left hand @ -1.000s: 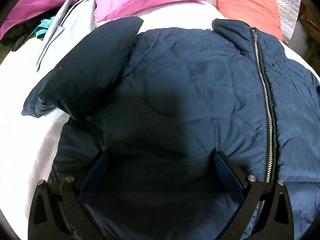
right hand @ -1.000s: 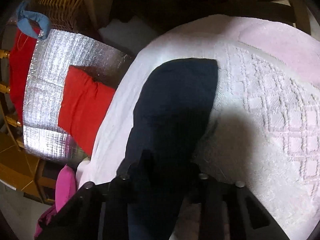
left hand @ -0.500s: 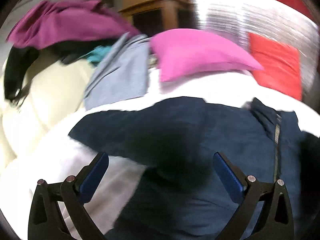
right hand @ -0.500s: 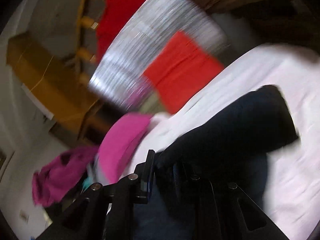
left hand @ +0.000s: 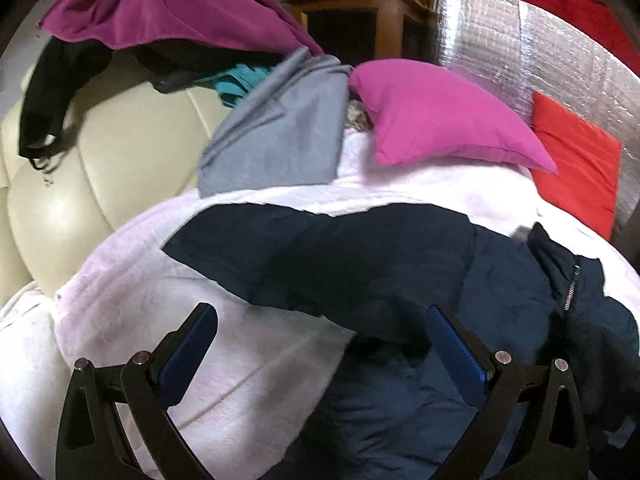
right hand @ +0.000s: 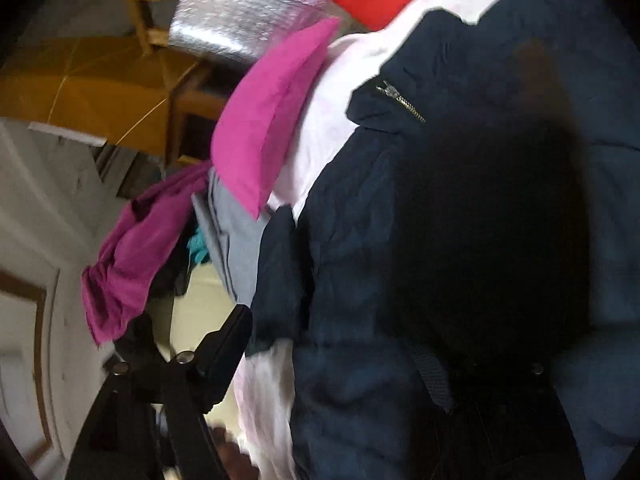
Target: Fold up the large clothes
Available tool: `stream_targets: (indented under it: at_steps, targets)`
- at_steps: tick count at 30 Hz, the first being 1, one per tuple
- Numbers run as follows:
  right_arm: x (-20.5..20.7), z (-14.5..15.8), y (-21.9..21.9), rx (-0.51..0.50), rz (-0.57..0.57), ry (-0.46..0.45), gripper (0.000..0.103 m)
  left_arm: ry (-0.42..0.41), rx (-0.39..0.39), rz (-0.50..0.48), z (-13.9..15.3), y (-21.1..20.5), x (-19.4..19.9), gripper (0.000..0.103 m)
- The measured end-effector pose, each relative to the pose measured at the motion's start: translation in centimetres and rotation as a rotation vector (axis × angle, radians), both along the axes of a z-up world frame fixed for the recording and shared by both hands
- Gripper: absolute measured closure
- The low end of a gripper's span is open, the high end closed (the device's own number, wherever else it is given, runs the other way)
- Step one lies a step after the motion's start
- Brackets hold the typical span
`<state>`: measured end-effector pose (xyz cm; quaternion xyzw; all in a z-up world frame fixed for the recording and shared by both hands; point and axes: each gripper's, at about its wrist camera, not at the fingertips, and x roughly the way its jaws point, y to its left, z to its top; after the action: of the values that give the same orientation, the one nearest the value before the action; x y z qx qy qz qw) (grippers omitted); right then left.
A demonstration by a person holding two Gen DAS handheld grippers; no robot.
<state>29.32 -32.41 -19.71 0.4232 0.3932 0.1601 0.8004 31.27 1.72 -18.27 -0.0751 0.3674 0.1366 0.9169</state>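
At the bed's left edge a sleeve of the navy quilted zip jacket (left hand: pixel 400 272) is seen spread. The left tongs (left hand: pixel 320 344) are held released above it; the right tongs (right hand: pixel 340 360) are opening, nothing visibly gripped. Sleeve-folding is judged under way; a fresh grasp is needed.

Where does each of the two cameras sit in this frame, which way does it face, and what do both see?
Left wrist: on the left gripper, looking forward and down over the navy jacket on the white blanket; its two fingers stand apart with nothing between them.
Right wrist: on the right gripper, view rolled sideways, close over the jacket; the gripper is opening, its right finger lost in the dark.
Shared: jacket, pink pillow, grey garment, purple garment, silver sheet.
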Motion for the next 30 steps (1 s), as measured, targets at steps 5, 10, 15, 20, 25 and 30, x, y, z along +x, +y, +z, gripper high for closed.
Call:
stream_targets:
  at_steps: [5,10,15,20,25,30]
  targets:
    - [-4.8,1.8,-6.2,-0.038,-0.131,-0.061,0.022,-0.007,-0.018,-0.063,-0.1,-2.3,0.1,0.0]
    - [-5.9,0.5,-13.5,0.05,-0.344,-0.049,0.027,-0.045,0.039,-0.178,0.0,-6.2,-0.8,0.0]
    - [-1.7,-2.3,-13.7,0.161,-0.312,0.042,0.028,-0.02,0.131,-0.224,-0.7,-9.1,-0.6,0.0]
    - [3.8,-2.2,-8.6,0.206,-0.192,0.11,0.028,0.004,0.17,-0.126,-0.7,-6.9,-0.1,0.0]
    - [4.6,4.8,-2.9,0.252,0.023,-0.159,0.028,0.003,0.167,-0.039,-0.8,-3.8,0.2,0.0]
    - [1.3,7.7,-3.2,0.017,-0.028,-0.235,0.028,0.003,0.146,-0.071,-0.8,-4.1,0.0,0.0]
